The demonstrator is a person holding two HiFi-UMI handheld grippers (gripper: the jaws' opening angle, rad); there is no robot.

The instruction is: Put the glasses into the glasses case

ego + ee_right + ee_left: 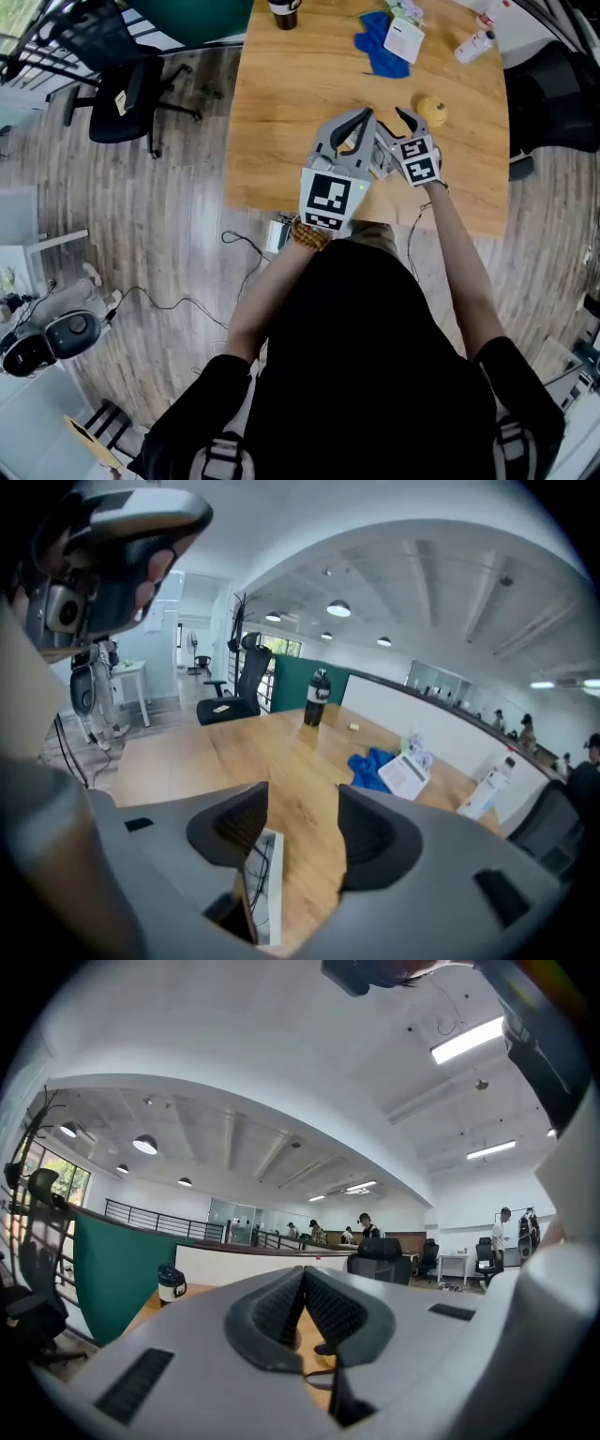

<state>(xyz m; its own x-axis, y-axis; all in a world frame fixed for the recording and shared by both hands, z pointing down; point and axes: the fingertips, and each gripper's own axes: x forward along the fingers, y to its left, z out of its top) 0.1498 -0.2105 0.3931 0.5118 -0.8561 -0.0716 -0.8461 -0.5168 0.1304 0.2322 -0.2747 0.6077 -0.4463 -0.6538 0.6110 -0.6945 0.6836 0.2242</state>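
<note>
Table (281, 112) bare at left & centre; blue cloth (378, 47), white bottle (473, 45) crowd far rt corner.

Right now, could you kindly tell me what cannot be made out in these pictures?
Glasses: in no view.
Yellow object: head view, partly behind the right tongs, too small to identify.
Table: left gripper view, mostly hidden by the shut left tongs.
</note>
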